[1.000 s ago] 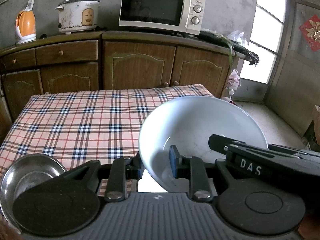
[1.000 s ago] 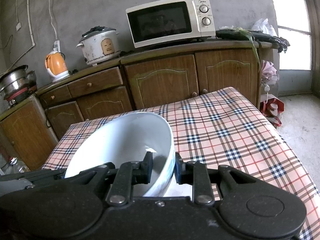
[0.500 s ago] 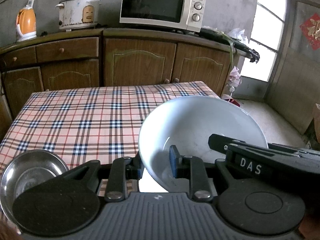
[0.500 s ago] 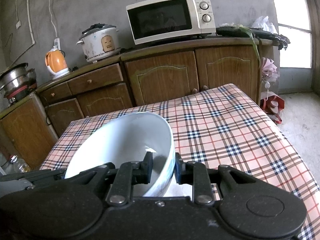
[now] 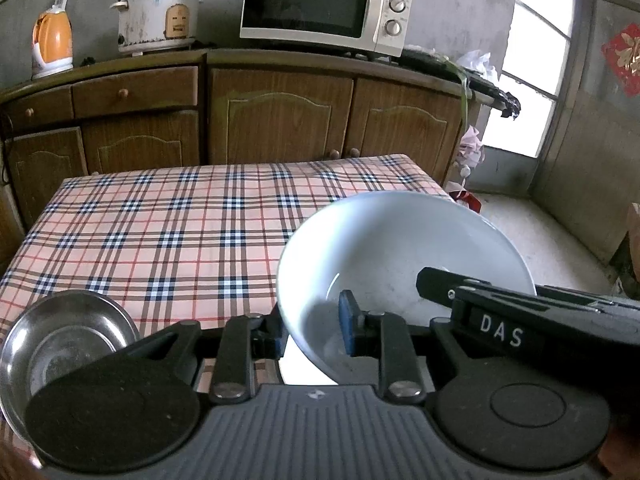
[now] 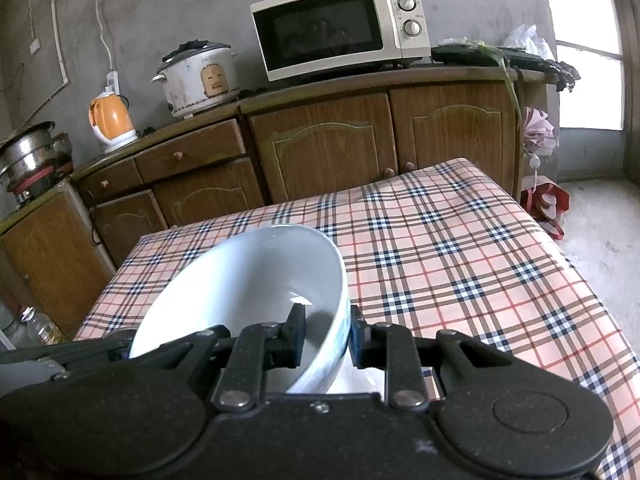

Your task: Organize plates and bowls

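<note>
1. Change: between the earlier frames and now the cabinet and table have slid a little lower in both wrist views; the bowl (image 5: 400, 256) sits the same against both sets of jaws. Judgement: a small shift of viewpoint only; the hold is unchanged.

2. Left gripper (image 5: 312, 330): jaws pressed together on the bowl's left rim, one pad outside the wall, the blue pad inside.

3. Right gripper (image 6: 326, 340): jaws pinching the bowl's right rim, one pad inside, one outside. It also shows in the left wrist view as the black bar marked DAS across the bowl's near right side.

4. Location: the bowl (image 6: 248, 292) is held between the two grippers over the near edge of the table (image 5: 168, 236). Whether its base touches the cloth or a white surface glimpsed beneath it cannot be told.

5. Orientation: the mouth opens upward and is tilted toward the far cabinet; the near rim is the lower one. The bowl is round, so it has no long axis; its central axis leans away from vertical.

6. A steel bowl (image 5: 68, 344) stands on the table at near left, apart from the white one.

7. Task meaning, as judgement: the white bowl is in hand and not yet put in place; nothing is stacked so far.
</note>
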The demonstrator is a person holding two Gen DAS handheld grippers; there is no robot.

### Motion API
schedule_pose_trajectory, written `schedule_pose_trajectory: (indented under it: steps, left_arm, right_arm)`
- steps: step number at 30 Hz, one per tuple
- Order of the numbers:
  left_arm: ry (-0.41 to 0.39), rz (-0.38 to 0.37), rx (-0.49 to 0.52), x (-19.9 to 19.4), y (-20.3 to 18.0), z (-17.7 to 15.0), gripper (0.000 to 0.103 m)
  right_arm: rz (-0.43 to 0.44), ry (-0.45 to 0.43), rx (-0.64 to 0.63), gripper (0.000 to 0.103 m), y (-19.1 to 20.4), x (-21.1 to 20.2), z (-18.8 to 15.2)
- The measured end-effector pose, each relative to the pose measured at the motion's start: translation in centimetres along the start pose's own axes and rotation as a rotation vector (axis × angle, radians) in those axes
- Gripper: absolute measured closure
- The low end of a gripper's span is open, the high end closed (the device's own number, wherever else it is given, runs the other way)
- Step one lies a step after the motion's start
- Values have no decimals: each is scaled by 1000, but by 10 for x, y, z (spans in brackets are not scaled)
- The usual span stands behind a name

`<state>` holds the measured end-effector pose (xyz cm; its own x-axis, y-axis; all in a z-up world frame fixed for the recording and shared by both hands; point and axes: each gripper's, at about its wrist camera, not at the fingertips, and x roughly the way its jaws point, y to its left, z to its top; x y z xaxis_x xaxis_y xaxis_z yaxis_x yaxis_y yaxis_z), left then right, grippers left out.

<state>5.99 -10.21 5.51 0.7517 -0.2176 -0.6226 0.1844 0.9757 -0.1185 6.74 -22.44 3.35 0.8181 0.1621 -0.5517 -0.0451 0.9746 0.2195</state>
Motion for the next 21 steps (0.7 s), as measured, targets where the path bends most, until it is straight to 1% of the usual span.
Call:
schedule_pose_trajectory:
  steps: [21]
  left_arm:
    - [24, -3, -6, 1, 0, -7, 78]
  right_arm:
    - [-3, 21, -2, 74, 0, 3, -9]
